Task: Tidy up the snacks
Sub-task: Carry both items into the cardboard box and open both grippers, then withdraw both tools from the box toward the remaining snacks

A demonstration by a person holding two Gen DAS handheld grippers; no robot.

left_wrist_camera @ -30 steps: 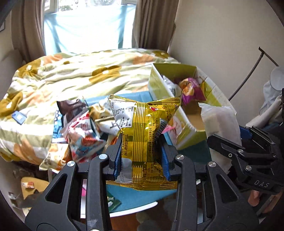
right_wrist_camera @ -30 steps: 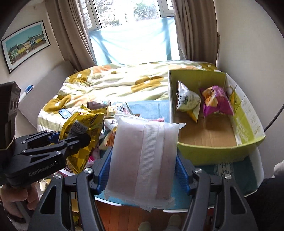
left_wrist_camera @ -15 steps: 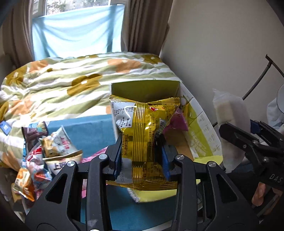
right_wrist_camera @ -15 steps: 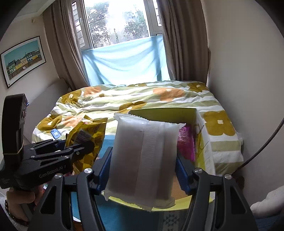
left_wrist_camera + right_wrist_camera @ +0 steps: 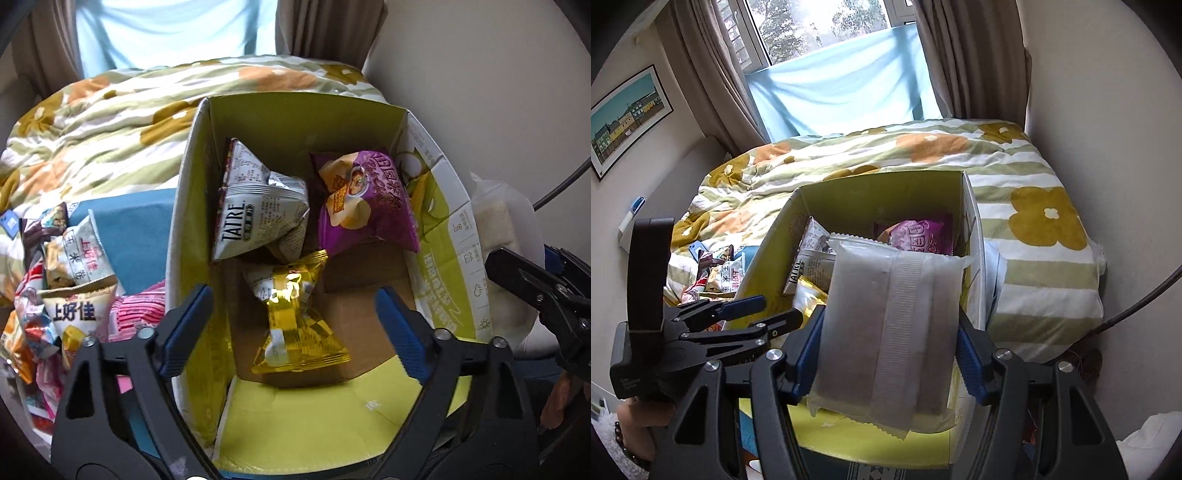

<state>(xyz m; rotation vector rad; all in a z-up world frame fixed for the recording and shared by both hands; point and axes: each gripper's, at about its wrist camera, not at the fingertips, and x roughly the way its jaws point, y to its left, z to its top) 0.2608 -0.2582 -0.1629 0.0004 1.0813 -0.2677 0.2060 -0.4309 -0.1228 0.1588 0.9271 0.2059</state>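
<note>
Gold foil snack packet [image 5: 301, 325] dropped in green cardboard box [image 5: 436, 258]; my left hand-held gripper [image 5: 295, 317] just released. Right hand-held gripper [image 5: 890, 354] clenches frosted flat pouch [image 5: 886, 332]: light, slippery, grip mid-sides.

Three packets [image 5: 300, 321] in box [image 5: 439, 258]; snack pile [image 5: 66, 295] left of box; bed [image 5: 1015, 206] behind, seemingly touching.

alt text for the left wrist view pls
The left gripper, jaws just opened, hangs over a green cardboard box with a gold snack bag loose below it, beside a white TAIRE bag and a purple chip bag.
</note>
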